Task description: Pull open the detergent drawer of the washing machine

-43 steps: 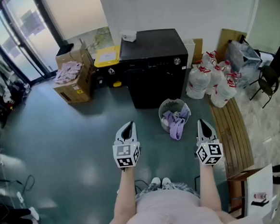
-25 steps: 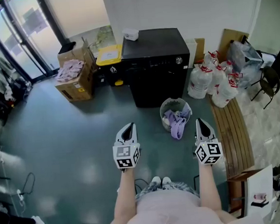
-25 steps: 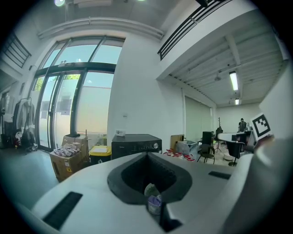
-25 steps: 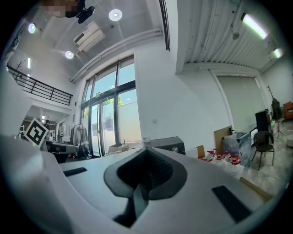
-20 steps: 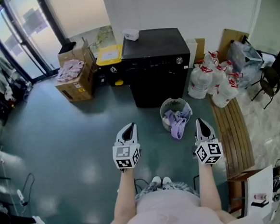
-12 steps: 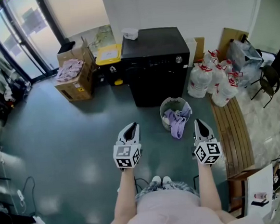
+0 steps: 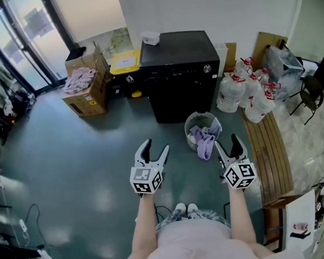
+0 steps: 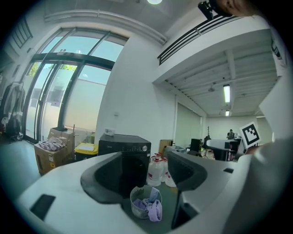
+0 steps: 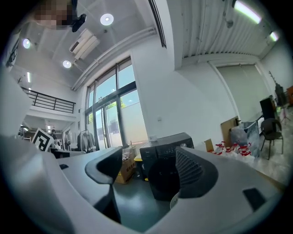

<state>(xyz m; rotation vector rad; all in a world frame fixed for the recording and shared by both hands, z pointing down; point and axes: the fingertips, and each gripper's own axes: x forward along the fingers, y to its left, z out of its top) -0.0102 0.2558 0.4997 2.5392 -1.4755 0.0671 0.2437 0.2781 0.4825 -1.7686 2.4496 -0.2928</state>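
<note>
Task not yet begun: the washing machine [image 7: 180, 74] stands at the far wall, nothing projecting from its front, its detergent drawer too small to pick out; approach and pull remain. Your left gripper [image 7: 156, 146] and right gripper [image 7: 228, 141], well short of the machine, have just been opening and hold nothing. Floor before the machine is open; the laundry basket [image 7: 202, 131] crowds its front right corner

1 washing machine [image 7: 179, 69], 1 laundry basket [image 7: 190, 137]

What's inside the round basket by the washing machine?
Purple and pale clothes fill the basket; one purple piece hangs over its rim. Whatever lies beneath them is covered.
</note>
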